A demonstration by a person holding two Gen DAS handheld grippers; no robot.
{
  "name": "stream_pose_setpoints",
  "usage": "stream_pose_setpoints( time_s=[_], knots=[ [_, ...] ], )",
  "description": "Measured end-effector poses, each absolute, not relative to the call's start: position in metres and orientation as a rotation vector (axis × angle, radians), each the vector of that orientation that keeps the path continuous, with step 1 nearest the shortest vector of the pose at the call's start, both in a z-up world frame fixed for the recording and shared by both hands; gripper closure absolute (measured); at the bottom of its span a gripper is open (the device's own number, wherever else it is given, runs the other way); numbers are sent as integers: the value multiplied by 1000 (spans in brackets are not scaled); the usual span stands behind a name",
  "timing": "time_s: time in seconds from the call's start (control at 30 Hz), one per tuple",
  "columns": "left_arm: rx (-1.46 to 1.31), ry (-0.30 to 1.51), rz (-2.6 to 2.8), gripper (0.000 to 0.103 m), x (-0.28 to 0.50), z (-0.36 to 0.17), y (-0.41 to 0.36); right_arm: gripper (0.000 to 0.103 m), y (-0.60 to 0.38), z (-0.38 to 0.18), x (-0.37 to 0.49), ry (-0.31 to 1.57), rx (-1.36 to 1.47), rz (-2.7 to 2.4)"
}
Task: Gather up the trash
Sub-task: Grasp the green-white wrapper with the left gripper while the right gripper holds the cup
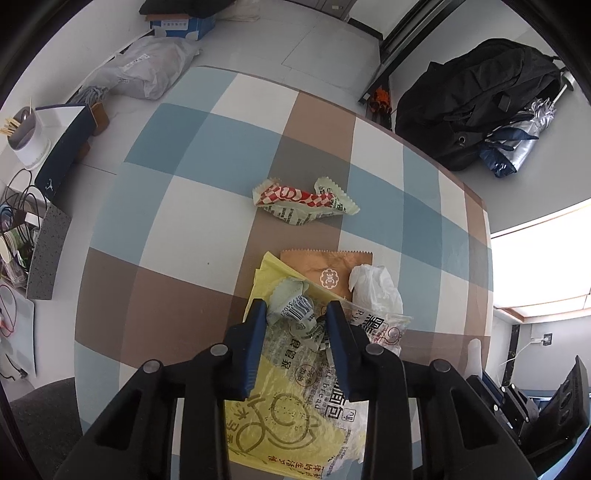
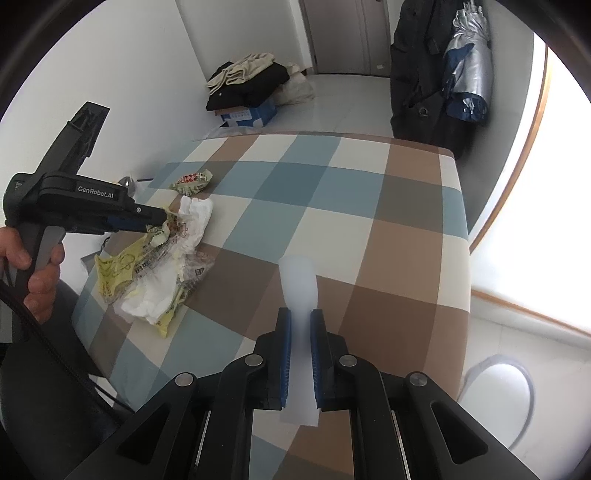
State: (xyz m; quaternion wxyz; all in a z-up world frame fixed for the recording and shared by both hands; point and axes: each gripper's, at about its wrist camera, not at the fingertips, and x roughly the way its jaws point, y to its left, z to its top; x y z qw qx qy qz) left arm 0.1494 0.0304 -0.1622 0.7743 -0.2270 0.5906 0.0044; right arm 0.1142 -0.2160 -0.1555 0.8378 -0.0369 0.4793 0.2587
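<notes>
Left gripper (image 1: 295, 314) tilted steeply downward

The table (image 1: 229, 133) was covered with a checked cloth in blue, brown, cream and grey. Behind its far edge the floor (image 1: 325, 40) was of pale tiles, and the walls (image 2: 147, 74) were white. A door (image 2: 347, 33) stood at the back. A blue box (image 2: 251, 110) with folded clothes (image 2: 247, 79) on it lay on the floor by the wall. A black bag (image 1: 472, 99) and a silver umbrella (image 1: 524, 136) stood past the far right corner. Strong daylight came through the window (image 2: 532, 206) on the right.
</notes>
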Motion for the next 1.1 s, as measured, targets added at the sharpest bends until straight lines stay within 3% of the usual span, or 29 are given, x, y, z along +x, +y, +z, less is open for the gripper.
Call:
stream_pose_setpoints(
  time_s=[1.1],
  knots=[
    [-458,1047,-174,79,88,-104,40,94,-214,-147,80,1023,283,680]
  ],
)
